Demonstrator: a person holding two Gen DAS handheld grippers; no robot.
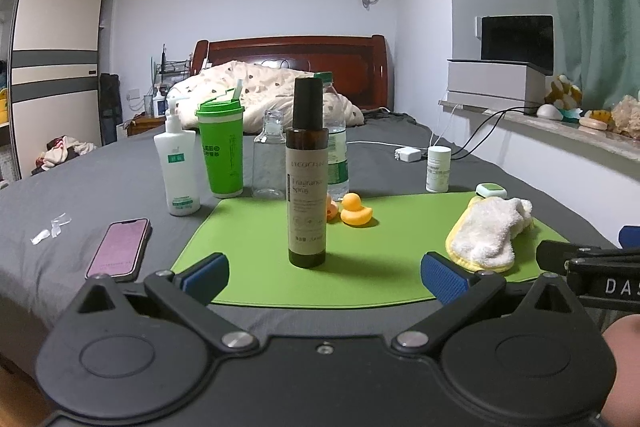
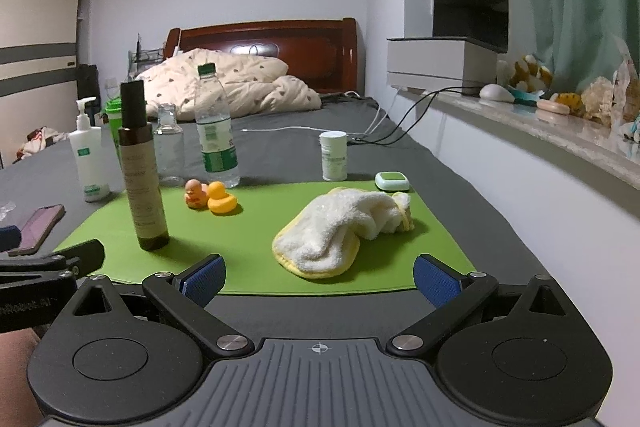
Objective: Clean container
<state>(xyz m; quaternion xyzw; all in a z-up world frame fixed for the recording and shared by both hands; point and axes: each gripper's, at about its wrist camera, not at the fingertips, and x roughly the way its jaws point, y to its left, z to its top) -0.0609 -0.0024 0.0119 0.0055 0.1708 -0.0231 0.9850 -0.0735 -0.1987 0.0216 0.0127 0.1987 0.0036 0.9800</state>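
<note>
A brown fragrance spray bottle (image 1: pixel 307 183) with a black cap stands upright on the green mat (image 1: pixel 384 267), straight ahead of my left gripper (image 1: pixel 324 277), which is open and empty. It also shows in the right wrist view (image 2: pixel 143 179) at the left. A white and yellow cloth (image 2: pixel 340 227) lies crumpled on the mat (image 2: pixel 240 247), just ahead of my right gripper (image 2: pixel 318 277), which is open and empty. The cloth shows in the left wrist view (image 1: pixel 486 233) at the right.
Behind the mat stand a white pump bottle (image 1: pixel 178 167), a green cup (image 1: pixel 222 147), a clear glass bottle (image 1: pixel 270 159), a water bottle (image 2: pixel 214 131) and a white pill jar (image 2: pixel 334 155). Rubber ducks (image 2: pixel 216 199), a phone (image 1: pixel 120 249) and a small green-topped box (image 2: pixel 392 181) lie nearby.
</note>
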